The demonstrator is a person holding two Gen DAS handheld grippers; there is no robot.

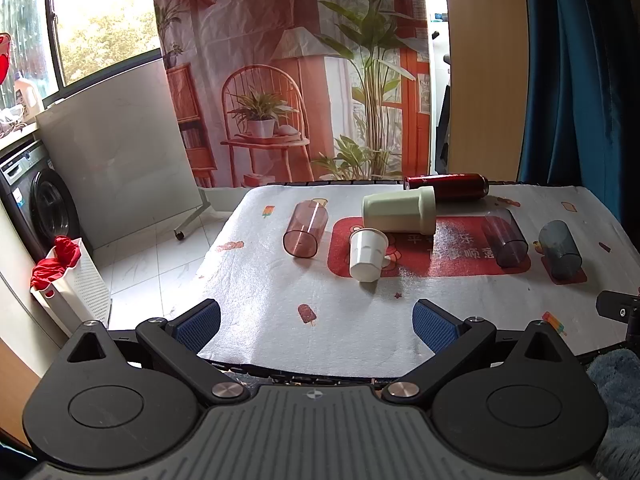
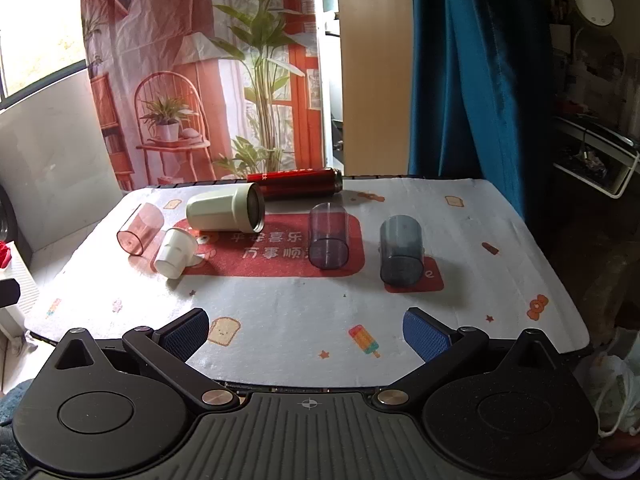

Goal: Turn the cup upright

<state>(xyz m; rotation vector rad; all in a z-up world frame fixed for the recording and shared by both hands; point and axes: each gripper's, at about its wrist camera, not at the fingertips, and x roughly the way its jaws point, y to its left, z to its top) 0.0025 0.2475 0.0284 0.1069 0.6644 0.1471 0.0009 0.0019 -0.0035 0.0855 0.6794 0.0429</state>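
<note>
Several cups lie on their sides on the clothed table (image 1: 304, 344): a clear pink one (image 1: 305, 229) (image 2: 140, 229), a small white one (image 1: 366, 254) (image 2: 175, 253), a large pale green one (image 1: 400, 210) (image 2: 226, 211), a clear purple one (image 1: 503, 238) (image 2: 329, 236) and a grey-blue one (image 1: 559, 250) (image 2: 401, 250). A red bottle (image 1: 446, 185) (image 2: 298, 184) lies at the back. My left gripper (image 1: 316, 326) is open and empty at the near table edge. My right gripper (image 2: 306, 334) is also open and empty at the near edge.
A red mat (image 1: 432, 258) (image 2: 272, 256) lies under the middle cups. A white laundry basket (image 1: 72, 284) and a washing machine (image 1: 36, 204) stand on the floor to the left. A blue curtain (image 2: 472, 80) hangs at the right.
</note>
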